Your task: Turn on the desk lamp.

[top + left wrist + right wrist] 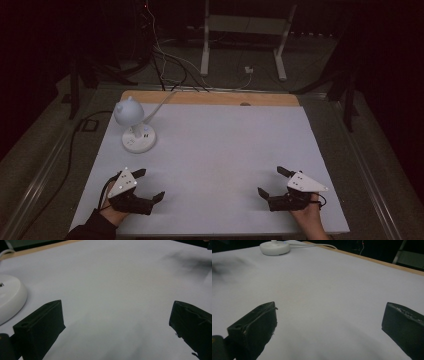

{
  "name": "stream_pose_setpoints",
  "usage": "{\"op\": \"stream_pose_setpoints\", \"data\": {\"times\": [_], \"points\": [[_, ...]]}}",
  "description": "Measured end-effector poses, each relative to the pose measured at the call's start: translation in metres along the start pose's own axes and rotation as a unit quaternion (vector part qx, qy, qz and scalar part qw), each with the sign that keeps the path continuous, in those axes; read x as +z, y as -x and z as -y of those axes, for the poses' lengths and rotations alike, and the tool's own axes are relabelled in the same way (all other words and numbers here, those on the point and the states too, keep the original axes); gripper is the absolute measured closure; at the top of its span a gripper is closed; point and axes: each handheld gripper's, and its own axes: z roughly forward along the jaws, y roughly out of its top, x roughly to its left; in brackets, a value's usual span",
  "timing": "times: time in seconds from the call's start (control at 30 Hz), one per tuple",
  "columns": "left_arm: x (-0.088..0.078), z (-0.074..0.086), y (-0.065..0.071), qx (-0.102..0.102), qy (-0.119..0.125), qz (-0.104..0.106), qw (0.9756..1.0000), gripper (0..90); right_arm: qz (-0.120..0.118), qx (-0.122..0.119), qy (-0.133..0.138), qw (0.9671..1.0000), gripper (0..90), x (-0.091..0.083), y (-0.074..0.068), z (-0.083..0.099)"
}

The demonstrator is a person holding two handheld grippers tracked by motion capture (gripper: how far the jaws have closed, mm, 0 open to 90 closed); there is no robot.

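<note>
**Both claws spread and empty, lamp waiting at the far left**

The left claw (pixel 142 187) is held low over the near left of the worktop (pixel 225 150), its jaws spread wide with nothing between them; in the left gripper view only bare white surface is seen in the gap. The right claw (pixel 272 182) is held in the same way at the near right — jaws wide apart, nothing pinched. Each is carried by a hand at the near edge, and the two are kept well apart, which is judged to be a resting, ready pose rather than a reach.

Nearest to the left claw stands a small white desk lamp (pixel 134 125), set near the far left corner, its round base (pixel 10 296) flat on the worktop and its rounded head turned toward the left. It is likely placed there so that its white cable (pixel 162 102) can run off the back edge to the floor.

The lamp is touched by neither claw. In the left gripper view the base is cut off by the frame edge; in the right gripper view its head is cropped away. The room beyond is too dark to be made out — a pale metal stand (pixel 245 35) and loose wires can just be told.
</note>
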Motion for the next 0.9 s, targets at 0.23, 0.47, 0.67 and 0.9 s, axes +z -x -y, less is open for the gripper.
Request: {"op": "stream_pose_setpoints", "data": {"times": [0.23, 0.47, 0.67, 0.9], "points": [[-0.0006, -0.0001, 0.0014, 0.006, -0.006, 0.006, 1.0, 0.3, 0.001, -0.002, -0.003, 1.0, 0.0, -0.0008, -0.001, 0.0], [-0.0004, 0.0001, 0.0021, 0.008, -0.009, 0.007, 0.9999, 0.3, -0.001, -0.012, -0.005, 0.9999, 0.0, 0.0001, -0.0031, -0.0005], [0.0001, -0.0004, 0.0035, 0.011, -0.014, 0.015, 0.9997, 0.3, -0.004, -0.012, -0.015, 0.9998, 0.0, 0.0015, -0.0038, 0.0004], [0.0015, -0.0005, 0.0037, 0.002, -0.015, 0.03, 0.9994, 0.3, 0.002, -0.016, -0.007, 0.9998, 0.0, 0.0, -0.0042, -0.0013]]}}
